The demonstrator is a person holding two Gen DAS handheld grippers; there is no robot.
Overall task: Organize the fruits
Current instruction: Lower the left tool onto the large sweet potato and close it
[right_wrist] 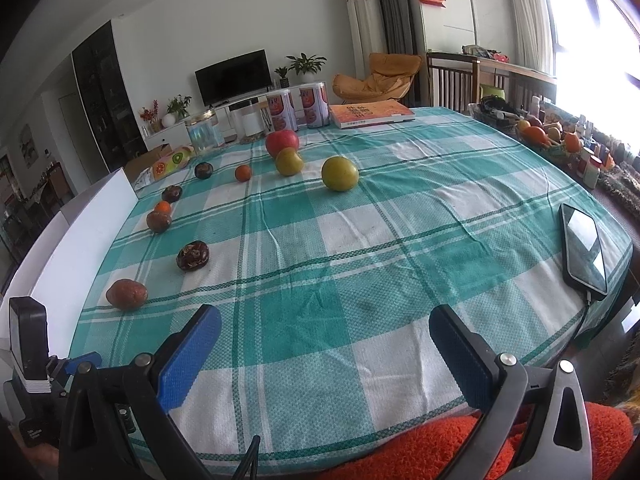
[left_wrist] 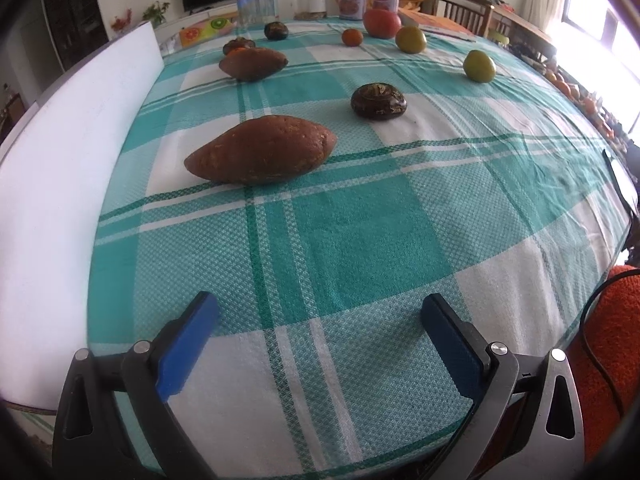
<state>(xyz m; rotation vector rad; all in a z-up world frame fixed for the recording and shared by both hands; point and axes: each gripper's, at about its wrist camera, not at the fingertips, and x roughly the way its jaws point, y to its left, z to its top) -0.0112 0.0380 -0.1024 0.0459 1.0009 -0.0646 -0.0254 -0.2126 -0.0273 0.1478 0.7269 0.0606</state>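
Checked teal-and-white cloth covers the bench [left_wrist: 360, 240]. Left gripper [left_wrist: 320, 316] and right gripper [right_wrist: 325, 326]: jaws spread wide, holding nothing, poised above bare cloth at the near edge. Nearest the left jaws, ahead and slightly left, lies a sweet potato [left_wrist: 262, 150]; a dark round fruit [left_wrist: 378, 101] sits beyond it to the right. Green fruits [right_wrist: 340, 173], a small orange [right_wrist: 243, 173] and a red apple [right_wrist: 282, 142] lie well apart, farther back. Recommended: approach the sweet potato across its narrow width, jaws centred, then close gently. A phone [right_wrist: 583, 251] rests at the right edge.
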